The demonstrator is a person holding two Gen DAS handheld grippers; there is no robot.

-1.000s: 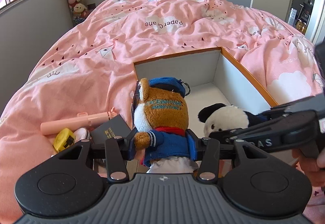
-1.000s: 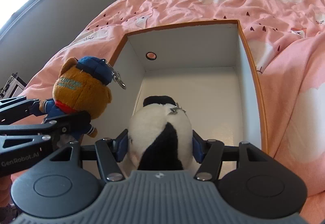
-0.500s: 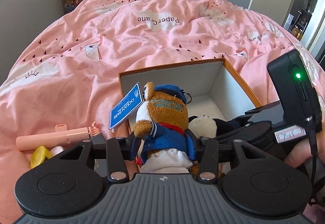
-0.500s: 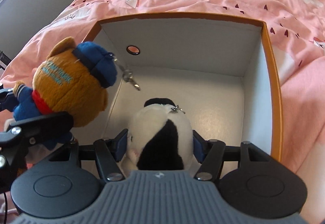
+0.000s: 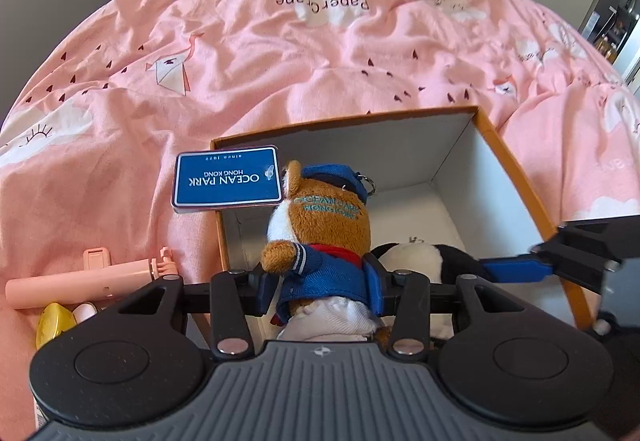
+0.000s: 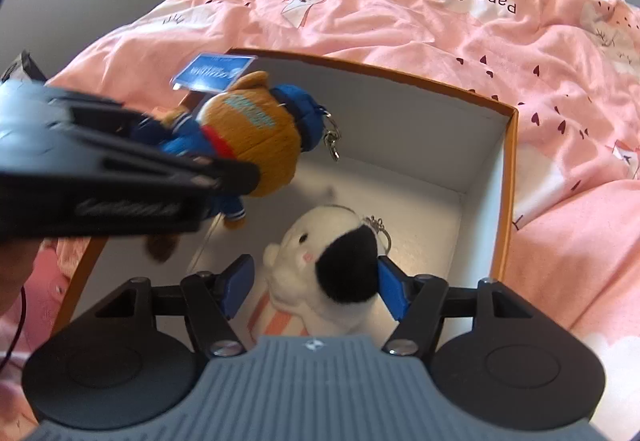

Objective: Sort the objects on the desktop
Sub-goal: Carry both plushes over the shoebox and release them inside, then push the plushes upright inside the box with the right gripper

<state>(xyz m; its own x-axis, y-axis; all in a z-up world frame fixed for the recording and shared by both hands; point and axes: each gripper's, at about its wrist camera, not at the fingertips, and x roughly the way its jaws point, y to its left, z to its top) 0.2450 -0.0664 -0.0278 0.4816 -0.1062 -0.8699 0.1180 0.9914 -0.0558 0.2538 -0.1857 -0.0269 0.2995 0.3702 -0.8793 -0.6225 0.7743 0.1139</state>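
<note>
A: What does the left gripper (image 5: 320,283) hold?

B: Its two blue pads clamp the waist of a brown bear toy (image 5: 320,241) in a blue jacket and cap. The bear hangs over the near left corner of the open box (image 5: 516,177). A blue card tag (image 5: 227,181) stands out from the bear's ear, up and left of the pads.

A: And the right gripper (image 6: 316,285)?

B: Its jaws are opening. The left pad stands clear of the panda toy (image 6: 320,265), and the right pad lies against its black patch. The panda rests on the box floor between the pads, a key ring at its head.

A: How do the two tools lie relative to each other?

B: In the right wrist view the left gripper crosses in from the left, above and ahead of the right pads, blurred.

A: What lies outside the box?

B: Left of the left gripper, on the pink bedspread (image 5: 280,61), lie a pink stick (image 5: 80,277) and a yellow object (image 5: 56,323), partly hidden.
</note>
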